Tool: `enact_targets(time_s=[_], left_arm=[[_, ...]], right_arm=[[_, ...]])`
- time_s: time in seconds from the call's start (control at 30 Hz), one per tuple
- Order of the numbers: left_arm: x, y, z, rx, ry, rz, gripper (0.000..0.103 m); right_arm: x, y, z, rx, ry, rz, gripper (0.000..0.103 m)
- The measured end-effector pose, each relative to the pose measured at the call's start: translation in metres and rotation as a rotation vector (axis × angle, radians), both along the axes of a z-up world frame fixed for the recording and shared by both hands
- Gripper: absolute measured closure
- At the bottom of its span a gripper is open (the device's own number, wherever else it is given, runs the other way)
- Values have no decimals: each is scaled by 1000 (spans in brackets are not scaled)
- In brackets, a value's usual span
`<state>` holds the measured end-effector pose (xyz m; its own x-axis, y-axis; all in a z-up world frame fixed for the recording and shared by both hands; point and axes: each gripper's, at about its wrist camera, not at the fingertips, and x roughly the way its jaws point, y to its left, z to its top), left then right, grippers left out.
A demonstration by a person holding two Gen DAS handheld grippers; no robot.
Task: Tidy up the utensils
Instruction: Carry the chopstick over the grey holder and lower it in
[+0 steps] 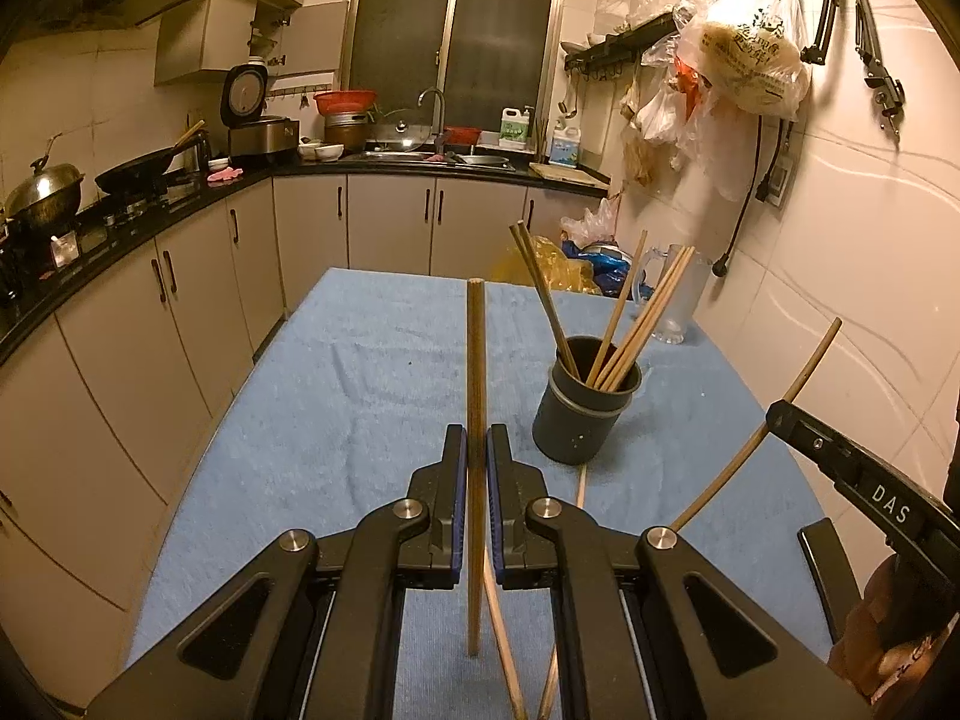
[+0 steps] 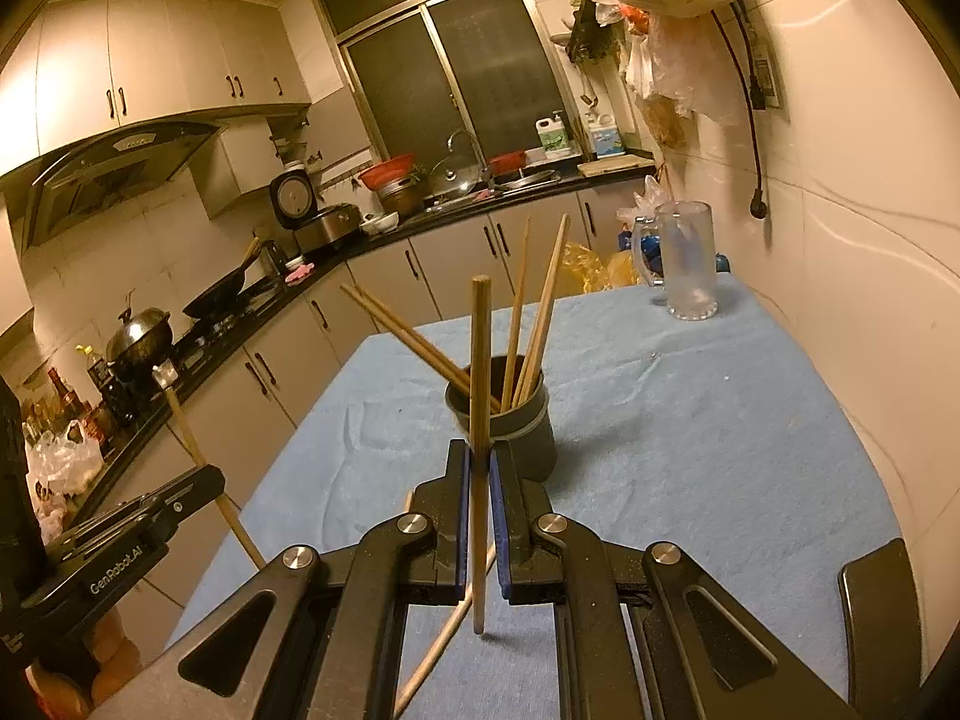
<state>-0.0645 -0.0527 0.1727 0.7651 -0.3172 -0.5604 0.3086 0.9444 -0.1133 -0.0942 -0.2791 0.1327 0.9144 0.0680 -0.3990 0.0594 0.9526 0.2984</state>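
Two grippers, left gripper (image 1: 476, 450) and right gripper (image 2: 478, 462), each pinch one chopstick (image 1: 476, 360) mid-shaft above the table's near edge (image 1: 288, 516), light, stiff, kinda slippery, holder (image 1: 585, 414) just beyond.

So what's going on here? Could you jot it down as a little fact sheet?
Setting: kitchen table under a blue cloth
Left gripper: jaws shut on one chopstick
Right gripper: jaws shut on another chopstick
Holder: dark cup holding several chopsticks
Loose on cloth: at least two chopsticks
Nearby: glass mug
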Motion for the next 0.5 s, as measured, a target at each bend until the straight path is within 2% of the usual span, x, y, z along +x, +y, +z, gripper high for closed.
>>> enact_targets(time_s=[0.5], left_arm=[[15,-10,23,-2,-18,-16,97]], right_arm=[[1,-18,21,37,-34,-18,96]])
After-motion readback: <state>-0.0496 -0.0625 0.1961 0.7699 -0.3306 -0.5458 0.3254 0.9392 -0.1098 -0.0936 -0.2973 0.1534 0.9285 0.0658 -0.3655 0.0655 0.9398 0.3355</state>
